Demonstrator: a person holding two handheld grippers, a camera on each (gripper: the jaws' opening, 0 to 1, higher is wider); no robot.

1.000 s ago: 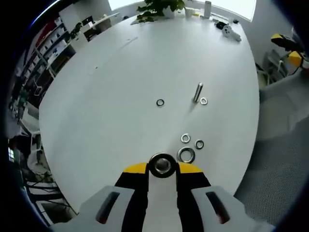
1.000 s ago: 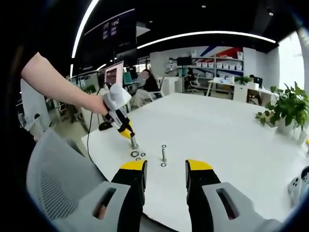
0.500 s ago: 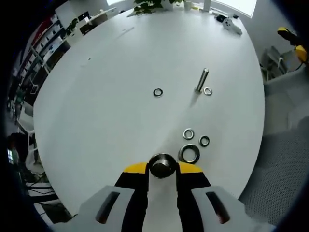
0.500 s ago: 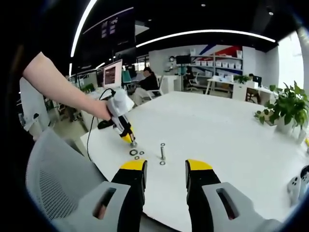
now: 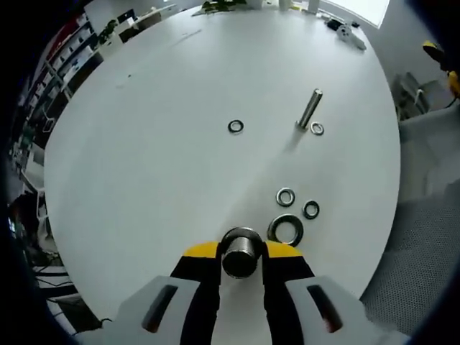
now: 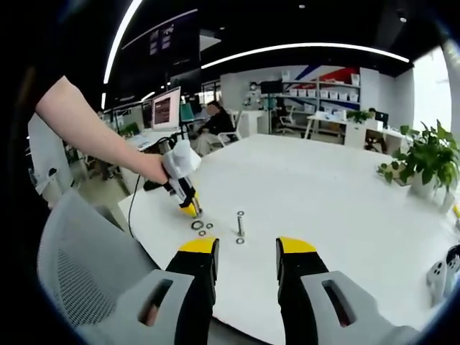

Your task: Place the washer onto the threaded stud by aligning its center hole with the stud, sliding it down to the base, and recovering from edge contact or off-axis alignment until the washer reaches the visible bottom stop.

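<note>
low centre in the left gripper view, the left gripper [image 5: 241, 253] clamps a thick steel ring-shaped washer [image 5: 241, 249]. just above right lie a large dark washer [image 5: 286, 229] and two small ones on the white round table [image 5: 158, 165]. the upright threaded metal stud [image 5: 310, 108] stands upper right. the right gripper [image 6: 246, 248] hangs with jaws apart, nothing between them.

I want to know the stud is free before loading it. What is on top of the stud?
Nothing: the stud stands bare on the table, with a small washer lying at its foot. Whether that washer touches the base cannot be told. The left gripper holds a metal ring away from it.
</note>
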